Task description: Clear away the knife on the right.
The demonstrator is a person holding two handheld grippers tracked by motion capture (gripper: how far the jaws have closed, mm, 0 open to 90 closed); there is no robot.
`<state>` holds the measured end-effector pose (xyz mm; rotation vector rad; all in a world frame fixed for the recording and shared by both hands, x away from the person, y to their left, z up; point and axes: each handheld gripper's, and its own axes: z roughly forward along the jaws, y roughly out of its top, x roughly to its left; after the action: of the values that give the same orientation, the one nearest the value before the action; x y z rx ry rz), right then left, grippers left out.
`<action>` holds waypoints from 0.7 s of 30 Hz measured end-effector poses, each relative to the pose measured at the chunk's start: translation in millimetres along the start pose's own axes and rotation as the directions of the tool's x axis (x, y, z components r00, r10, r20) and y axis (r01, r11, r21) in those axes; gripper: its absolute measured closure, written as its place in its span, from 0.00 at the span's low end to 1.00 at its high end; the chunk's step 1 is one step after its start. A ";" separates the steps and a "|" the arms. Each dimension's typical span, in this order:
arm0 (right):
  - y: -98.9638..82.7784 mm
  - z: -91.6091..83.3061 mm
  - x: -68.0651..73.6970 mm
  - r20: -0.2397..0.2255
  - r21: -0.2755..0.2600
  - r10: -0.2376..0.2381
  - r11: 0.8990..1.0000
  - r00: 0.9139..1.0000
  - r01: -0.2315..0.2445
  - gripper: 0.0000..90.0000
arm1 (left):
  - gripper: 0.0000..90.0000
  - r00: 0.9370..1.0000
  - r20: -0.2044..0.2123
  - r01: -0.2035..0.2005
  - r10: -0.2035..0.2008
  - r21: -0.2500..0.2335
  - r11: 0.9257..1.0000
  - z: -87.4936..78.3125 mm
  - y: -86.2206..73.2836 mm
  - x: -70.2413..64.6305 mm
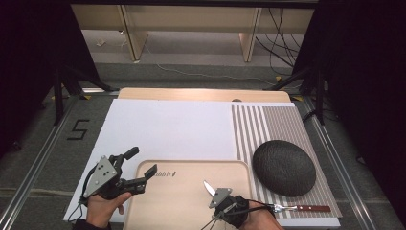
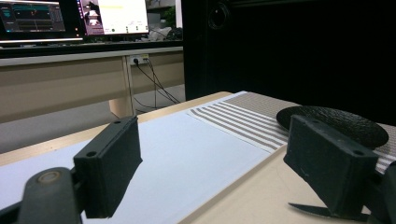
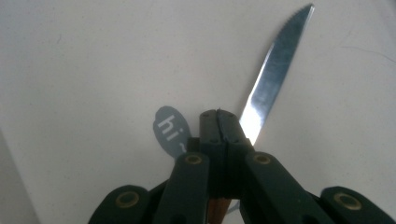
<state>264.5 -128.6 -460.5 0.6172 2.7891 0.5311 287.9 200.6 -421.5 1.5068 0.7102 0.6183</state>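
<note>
The surface (image 1: 167, 129) is being covered by a white sheet, with a striped mat (image 1: 268, 124) on the right. A wooden tray (image 1: 186, 201) is lying at the near edge, and a dark oval plate (image 1: 284, 167) is resting on the mat. A fork (image 1: 301, 208) is lying near the plate at the mat's near edge.

The left hand-held gripper (image 1: 139, 168) is being held spread and empty over the tray's left corner. The right hand-held gripper (image 1: 215, 194) is pressed together, pinching a knife (image 3: 275, 74) by its handle, the blade being pointed over the tray.

The knife is judged to be already picked up; setting it down, probably beside the plate, is left to be done.

A small grey label reading "hi" (image 3: 169, 129) is being seen on the tray; the print at its far rim (image 1: 167, 174) cannot be read surely.
</note>
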 end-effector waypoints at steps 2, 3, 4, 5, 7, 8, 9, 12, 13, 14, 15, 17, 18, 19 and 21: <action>-1.2 -0.6 -1.2 0.001 0.004 -0.002 1.000 1.000 0.002 1.00 | 0.19 1.000 0.001 -0.002 0.002 0.000 1.000 -0.2 0.1 -0.1; -1.9 -0.9 -1.5 0.000 0.007 -0.001 1.000 1.000 0.001 1.00 | 0.19 1.000 0.001 -0.002 0.002 0.000 1.000 -0.3 0.2 -0.2; -2.7 -1.2 -1.7 -0.001 0.008 -0.001 1.000 1.000 0.001 1.00 | 0.19 1.000 0.001 -0.001 0.001 0.000 1.000 -0.3 0.3 -0.3; -3.5 -2.0 -1.9 -0.014 0.014 0.004 1.000 1.000 -0.003 1.00 | 0.19 1.000 0.001 -0.001 0.001 -0.001 1.000 -0.3 0.3 -0.3; -5.3 -2.8 -2.6 -0.019 0.020 0.003 1.000 1.000 -0.002 1.00 | 0.19 1.000 0.000 -0.001 0.001 0.000 1.000 -0.4 0.3 -0.2; -6.1 -2.7 -3.5 -0.019 0.023 -0.001 1.000 1.000 0.001 1.00 | 0.19 1.000 0.000 -0.002 0.002 -0.001 1.000 -0.4 0.3 -0.2; -7.1 -3.1 -4.7 -0.021 0.029 0.002 1.000 1.000 -0.002 1.00 | 0.19 1.000 0.000 -0.001 0.001 -0.001 1.000 -0.4 0.3 -0.3; -10.7 -4.5 -8.4 -0.022 0.037 0.014 0.999 1.000 -0.013 1.00 | 0.19 1.000 0.000 0.000 0.000 -0.001 1.000 -0.5 0.4 -0.3; -12.0 -5.5 -9.4 -0.025 0.040 0.018 0.999 1.000 -0.017 1.00 | 0.19 1.000 -0.001 0.000 0.000 -0.001 1.000 -0.5 0.4 -0.3; -13.0 -6.2 -10.3 -0.025 0.040 0.019 0.999 0.999 -0.018 1.00 | 0.19 1.000 -0.001 -0.001 0.001 -0.001 1.000 -0.6 0.4 -0.2; -13.9 -6.9 -10.5 -0.027 0.045 0.025 0.999 0.999 -0.024 1.00 | 0.19 1.000 -0.001 -0.001 0.001 0.000 1.000 -0.7 0.4 -0.2; -15.9 -7.9 -12.5 -0.035 0.050 0.025 0.999 0.999 -0.023 1.00 | 0.19 1.000 -0.002 -0.001 0.001 0.000 1.000 -0.9 0.6 -0.3; -16.9 -7.8 -13.2 -0.039 0.053 0.021 0.998 0.999 -0.019 1.00 | 0.19 1.000 0.006 0.002 -0.002 -0.016 1.000 0.3 0.1 -0.1; -17.8 -8.2 -13.3 -0.045 0.061 0.025 0.998 0.999 -0.022 1.00 | 0.19 1.000 -0.002 0.000 0.000 0.001 1.000 -1.2 0.8 -0.5; -19.8 -8.8 -13.2 -0.052 0.069 0.031 0.997 0.998 -0.027 1.00 | 0.19 1.000 -0.001 -0.002 0.002 0.001 1.000 -1.2 0.8 -0.8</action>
<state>266.4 -153.8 -458.4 0.6684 2.8623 0.4667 286.5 200.8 -420.7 1.5086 0.7102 0.6208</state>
